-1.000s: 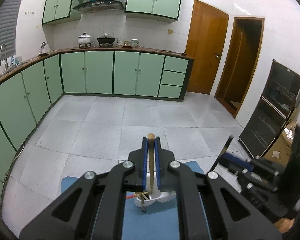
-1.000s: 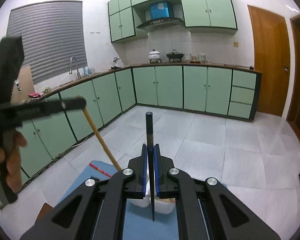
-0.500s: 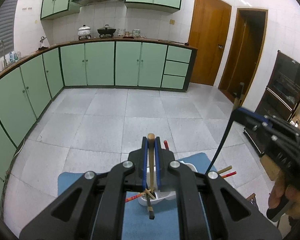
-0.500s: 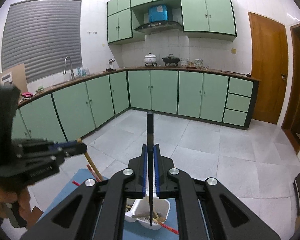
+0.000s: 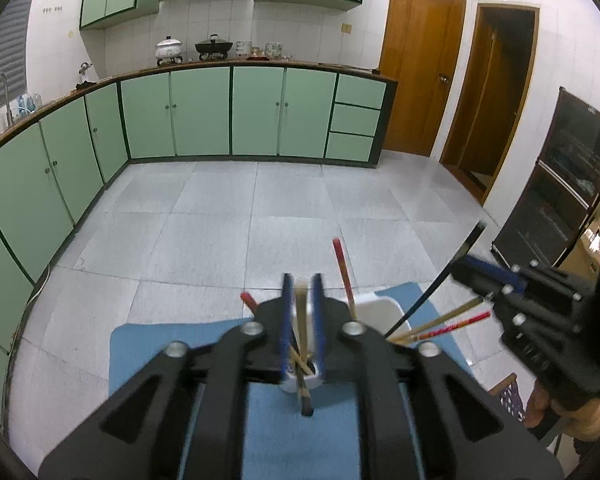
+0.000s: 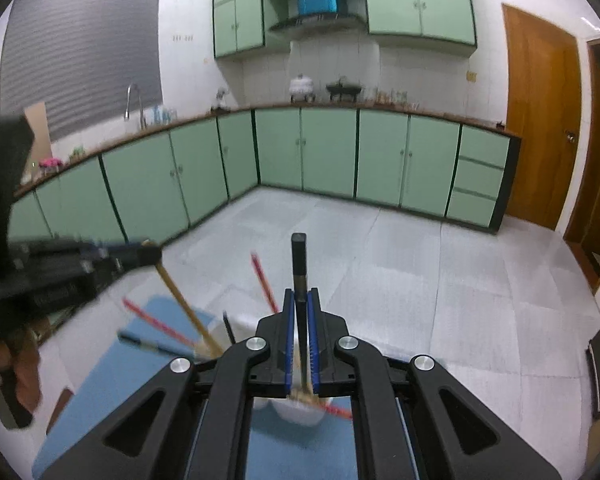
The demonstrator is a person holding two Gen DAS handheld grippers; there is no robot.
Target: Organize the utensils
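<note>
Holder: white holder (image 5: 374, 307) stands on the blue mat (image 5: 148, 354), low between both grippers; already stuffed with chopsticks leaning every which way
Tan stick: tan chopstick (image 5: 300, 322) runs down between the left fingers, its dark tip below them, over the mat just in front of the holder's near wall; whether it is inside the cup I cannot tell
Black stick: black chopstick (image 6: 299, 268) pinched upright in the right gripper, lower end lost in blur at the holder's mouth
Left gripper: left gripper (image 5: 301, 292) looks clenched on the tan chopstick; blue pads close on either side of it
Right gripper: right gripper (image 6: 300, 304) clamped on the black chopstick, pads tight on it
Loose sticks: red chopstick (image 5: 342, 268) pokes up steeply; others, red and tan, fan out over the right rim
Risk, tipping: the holder looks light and top-heavy; a sideways shove from either stick could knock it over and spill the lot
Risk, missing: the tan tip seems short of the mouth; let go there and it likely drops onto the mat
Risk, jamming: crossed sticks inside may block a new one; forcing it could lever a leaning stick out
Risk, collision: both grippers crowd the same small opening and could clash
Surroundings: green cabinets (image 5: 204, 116) and tiled floor (image 5: 220, 216) well beyond
</note>
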